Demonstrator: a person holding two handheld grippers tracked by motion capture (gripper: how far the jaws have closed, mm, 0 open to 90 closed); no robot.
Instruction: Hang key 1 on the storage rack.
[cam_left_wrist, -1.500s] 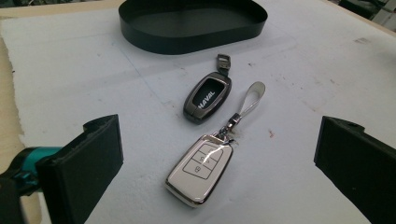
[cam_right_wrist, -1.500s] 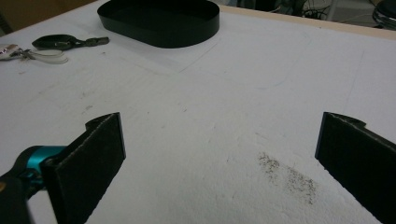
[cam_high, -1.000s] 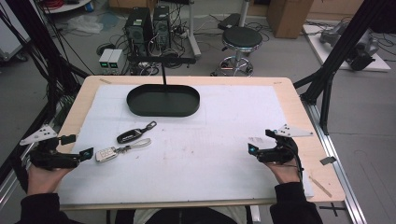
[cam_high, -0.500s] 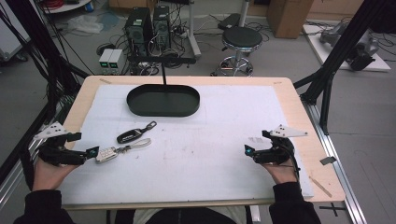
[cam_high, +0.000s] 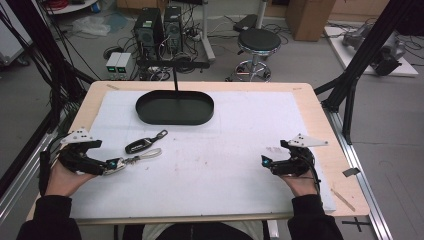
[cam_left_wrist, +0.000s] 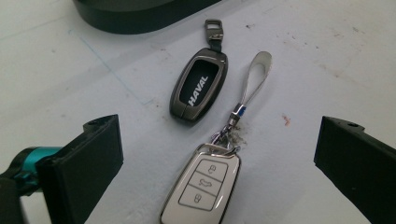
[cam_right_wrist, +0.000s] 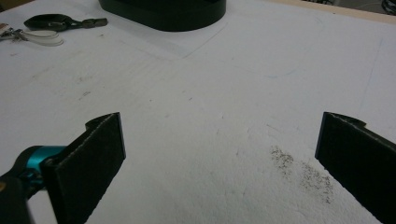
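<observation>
A white key fob (cam_left_wrist: 201, 189) with three buttons lies on the white mat, with a ring and a pale strap loop (cam_left_wrist: 257, 74) trailing away from it. Just beyond it lies a dark fob marked HAVAL (cam_left_wrist: 198, 88). My left gripper (cam_left_wrist: 219, 154) is open, its jaws standing either side of the white fob without touching it. In the high view the left gripper (cam_high: 111, 165) is at the mat's left, its tips at the white fob's end, and the dark fob (cam_high: 140, 145) is close by. My right gripper (cam_high: 267, 164) rests at the right, open on bare mat (cam_right_wrist: 219, 144).
A black oval tray (cam_high: 175, 107) sits at the back middle of the mat, its wall also seen from the left gripper (cam_left_wrist: 140, 16) and the right gripper (cam_right_wrist: 163, 11). Grey smudges (cam_right_wrist: 303, 172) mark the mat near the right jaw. The wooden table edge (cam_high: 345, 165) runs just right of the right gripper.
My left gripper has slid right along the mat until its open jaws straddle the white fob. The right gripper has shifted only slightly toward the person.
</observation>
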